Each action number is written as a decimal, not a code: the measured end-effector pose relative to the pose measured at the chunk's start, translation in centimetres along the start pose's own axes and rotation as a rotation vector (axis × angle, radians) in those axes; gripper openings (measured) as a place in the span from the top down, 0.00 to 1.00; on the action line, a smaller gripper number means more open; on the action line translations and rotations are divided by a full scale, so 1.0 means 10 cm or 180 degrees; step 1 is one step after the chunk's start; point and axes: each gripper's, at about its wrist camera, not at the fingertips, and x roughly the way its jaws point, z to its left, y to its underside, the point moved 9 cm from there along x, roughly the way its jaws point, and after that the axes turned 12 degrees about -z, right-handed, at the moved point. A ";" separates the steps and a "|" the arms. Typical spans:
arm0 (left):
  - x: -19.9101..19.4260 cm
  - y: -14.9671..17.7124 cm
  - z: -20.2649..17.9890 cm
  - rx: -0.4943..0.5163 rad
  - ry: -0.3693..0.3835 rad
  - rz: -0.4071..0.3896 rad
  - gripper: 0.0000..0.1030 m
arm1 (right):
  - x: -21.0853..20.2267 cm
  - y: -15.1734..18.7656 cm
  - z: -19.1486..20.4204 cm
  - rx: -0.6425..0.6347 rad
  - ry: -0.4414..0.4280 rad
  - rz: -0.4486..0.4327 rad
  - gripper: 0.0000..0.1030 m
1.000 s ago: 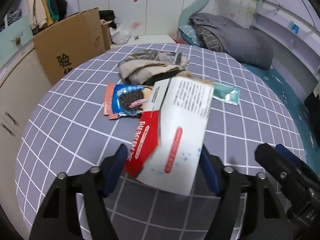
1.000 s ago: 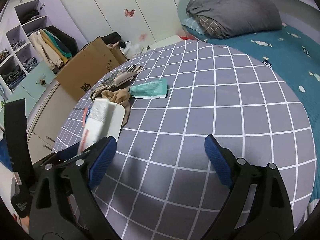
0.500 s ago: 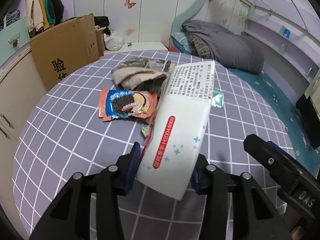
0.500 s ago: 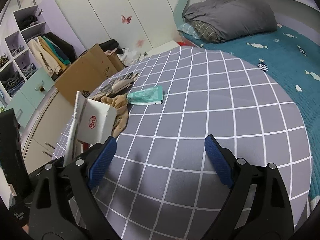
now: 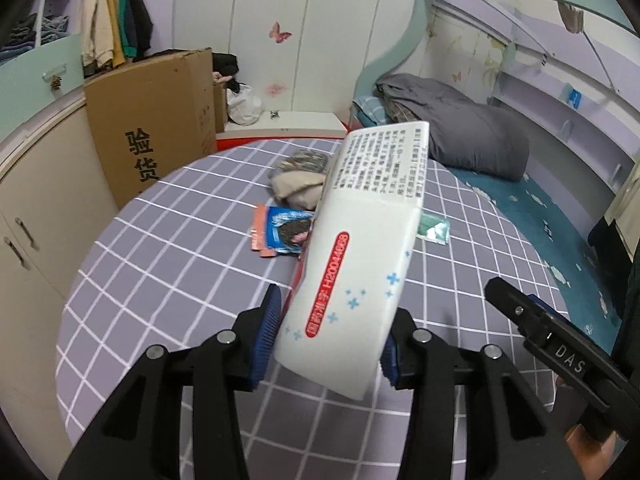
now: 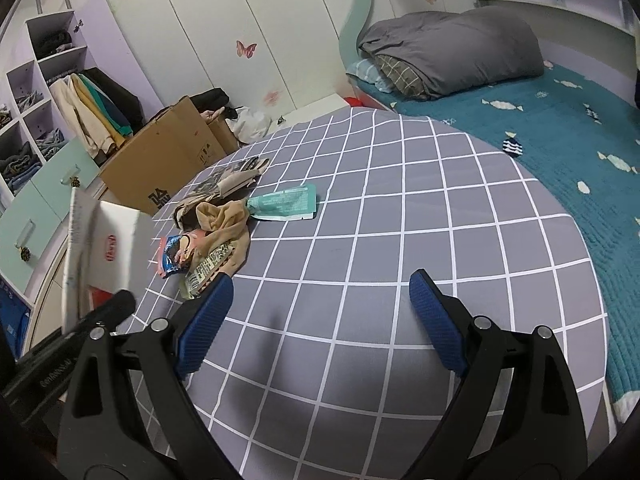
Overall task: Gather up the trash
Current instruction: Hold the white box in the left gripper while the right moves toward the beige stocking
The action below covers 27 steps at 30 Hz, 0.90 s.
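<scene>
Two tongs are in use. The left tongs (image 5: 328, 338) are clenched on one white carton (image 5: 360, 256) with a red label; both blue pads press its lower sides, and the carton is held tilted above the counter (image 5: 160, 248), clear of its grey checked cloth. The jaws closed onto the carton within the last second and have since held that width. The right tongs (image 6: 320, 322) are released, jaws wide apart, with nothing between them, above a bare part of the counter (image 6: 440, 240).

Loose items on the counter, counted:
- One blue-and-orange snack wrapper (image 5: 280, 232), lying flat beyond the carton.
- One teal sachet (image 6: 284, 203), lying flat just beside the cloth pile.
- One printed green-and-white wrapper (image 6: 208, 268), seen only in the right wrist view, partly under the beige cloth.
- One pile of crumpled cloth (image 6: 224, 216), beige with a darker patterned piece behind; the number of separate pieces cannot be told.

Off the counter: one cardboard box (image 5: 152, 128) against the cabinets, and one grey duvet (image 6: 452, 48) on the bed.

Hidden or cut off: in the left wrist view the carton covers most of the teal sachet (image 5: 434, 232) and the near edge of the snack wrapper. In the right wrist view the carton (image 6: 108, 256) is cut by the left edge region and partly masked by the left tongs' black body. The small print on the carton is not legible.
</scene>
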 end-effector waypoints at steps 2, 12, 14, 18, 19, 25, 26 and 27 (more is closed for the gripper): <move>-0.04 -0.01 0.08 -0.0026 -0.0029 -0.0026 0.58 | -0.01 0.00 0.01 -0.0023 0.0015 -0.0008 0.15; -0.15 -0.02 0.47 -0.0159 -0.0186 -0.0107 0.58 | 0.00 0.02 0.08 -0.0146 0.0090 -0.0020 0.15; -0.18 -0.01 0.53 -0.0174 -0.0212 -0.0118 0.58 | -0.01 0.03 0.11 -0.0176 0.0112 -0.0026 0.15; -0.19 0.01 0.65 -0.0210 -0.0272 -0.0126 0.58 | 0.00 0.04 0.13 -0.0248 0.0146 -0.0007 0.15; -0.19 0.02 0.67 -0.0218 -0.0285 -0.0128 0.58 | 0.01 0.04 0.13 -0.0256 0.0150 -0.0005 0.15; -0.20 0.03 0.78 -0.0250 -0.0356 -0.0151 0.58 | 0.01 0.05 0.16 -0.0301 0.0181 -0.0009 0.15; -0.20 0.03 0.80 -0.0257 -0.0352 -0.0150 0.58 | 0.01 0.06 0.17 -0.0311 0.0189 -0.0004 0.15; -0.20 0.03 0.81 -0.0265 -0.0350 -0.0150 0.58 | 0.01 0.06 0.17 -0.0317 0.0194 0.0000 0.15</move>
